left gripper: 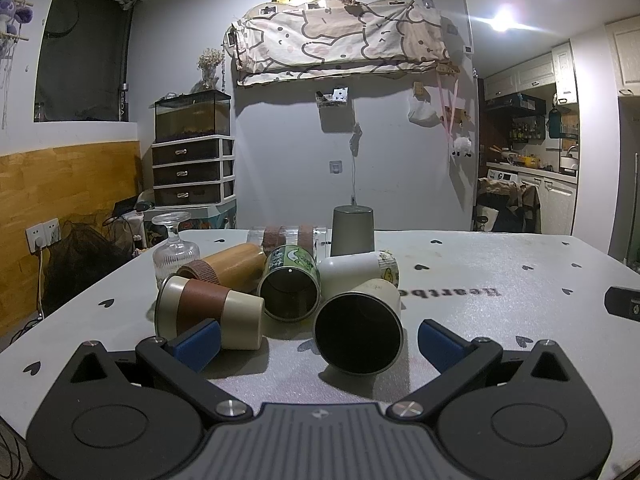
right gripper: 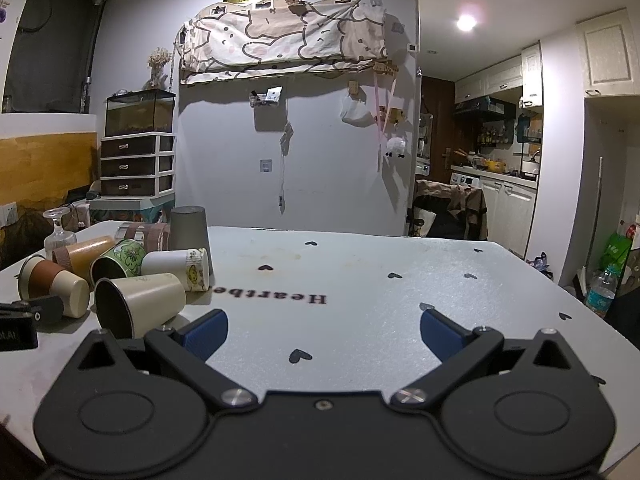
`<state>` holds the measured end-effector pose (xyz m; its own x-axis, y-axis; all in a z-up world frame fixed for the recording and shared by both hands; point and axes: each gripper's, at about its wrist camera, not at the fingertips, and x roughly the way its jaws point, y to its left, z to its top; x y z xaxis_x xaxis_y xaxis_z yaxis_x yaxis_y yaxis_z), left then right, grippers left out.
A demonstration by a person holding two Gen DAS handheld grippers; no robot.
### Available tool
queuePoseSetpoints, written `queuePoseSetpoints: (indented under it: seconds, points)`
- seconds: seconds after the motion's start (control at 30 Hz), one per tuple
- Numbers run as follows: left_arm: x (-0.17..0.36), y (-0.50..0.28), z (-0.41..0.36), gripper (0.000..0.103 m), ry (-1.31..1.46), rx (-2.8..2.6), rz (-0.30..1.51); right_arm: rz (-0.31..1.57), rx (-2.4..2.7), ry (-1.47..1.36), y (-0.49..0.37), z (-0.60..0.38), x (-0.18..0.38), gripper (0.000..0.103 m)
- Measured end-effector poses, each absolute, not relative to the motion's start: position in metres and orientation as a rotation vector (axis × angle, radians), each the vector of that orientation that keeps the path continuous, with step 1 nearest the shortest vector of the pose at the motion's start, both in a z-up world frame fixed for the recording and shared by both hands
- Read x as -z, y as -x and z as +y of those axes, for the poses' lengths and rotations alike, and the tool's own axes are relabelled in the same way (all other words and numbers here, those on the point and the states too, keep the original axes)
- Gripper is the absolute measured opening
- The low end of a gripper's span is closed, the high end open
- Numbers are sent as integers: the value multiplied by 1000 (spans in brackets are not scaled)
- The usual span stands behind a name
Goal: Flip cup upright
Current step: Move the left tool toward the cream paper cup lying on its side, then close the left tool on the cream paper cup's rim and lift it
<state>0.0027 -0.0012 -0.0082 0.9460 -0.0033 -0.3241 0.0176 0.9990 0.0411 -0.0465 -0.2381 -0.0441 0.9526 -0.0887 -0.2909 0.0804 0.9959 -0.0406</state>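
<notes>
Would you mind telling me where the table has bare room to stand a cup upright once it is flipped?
The table is bare right of the "Heartbe" print, out to the far and right edges, and between the right gripper fingers. Crowded: the left, where the cream cup, green tin, white cup and inverted grey cup cluster.

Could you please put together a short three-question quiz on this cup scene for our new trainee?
1. True or false: the grey cup stands upside down on the table.
2. Which cup lies nearest the left hand-held gripper? A) cream cup with dark inside B) green patterned cup C) wooden cup
3. Fill in: the right hand-held gripper holds ____.

Key: 1 true; 2 A; 3 nothing, its jaws are open.
</notes>
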Motion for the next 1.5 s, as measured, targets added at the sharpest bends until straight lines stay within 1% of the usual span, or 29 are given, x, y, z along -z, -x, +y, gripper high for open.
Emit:
queuePoseSetpoints:
  seconds: [0.77,0.97,1.17,1.27,1.5]
  points:
    - [8,-10,3,103,-24,83,337,296,75,17,49,-242,39,103]
    - [8,-38,3,103,-40,213,340,297,67,-4,50,-245,39,103]
    - [13,-88,-5,102,-119,330,370,298,54,-28,50,-251,38,103]
    - [19,-108,-7,99,-149,331,385,295,48,-28,51,-251,38,103]
    - [33,-143,5,98,-98,342,492,295,44,-37,52,-256,38,103]
